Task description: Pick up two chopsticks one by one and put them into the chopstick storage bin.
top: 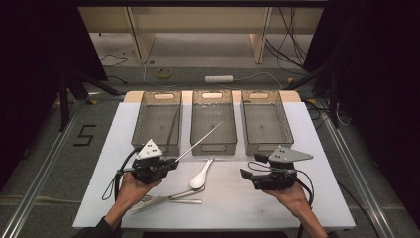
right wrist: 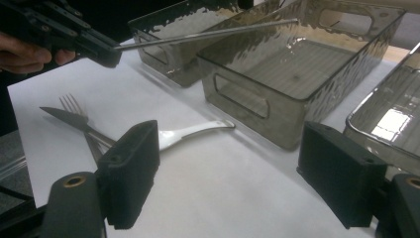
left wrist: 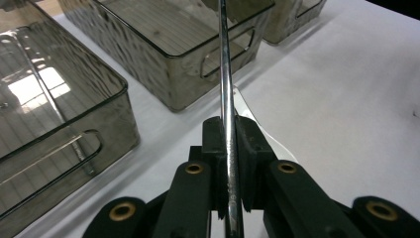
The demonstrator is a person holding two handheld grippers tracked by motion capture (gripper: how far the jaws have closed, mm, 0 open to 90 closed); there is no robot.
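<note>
Left gripper (top: pixel 171 162) is clamping a thin metal rod (top: pixel 200 141) that is slanting over the middle bin (top: pixel 213 148), while right gripper (top: pixel 246 169) is hanging open and empty.

the room around me is dark, nearly black at both sides of the high view, and the light falls from above on the white tabletop (top: pixel 317 198), which is the brightest area. that view is soft and a little grainy, with weak shadows under my hands. in the left gripper view the metal rod (left wrist: pixel 227 99) carries a long bright line of glare, and the left tray (left wrist: pixel 59 99) reflects a white patch of a lamp. my own jaws at the bottom are dark and a bit unsharp. in the right gripper view the near tray (right wrist: pixel 391 124) also shines with a white reflection, and the far corner is blurred.
</note>
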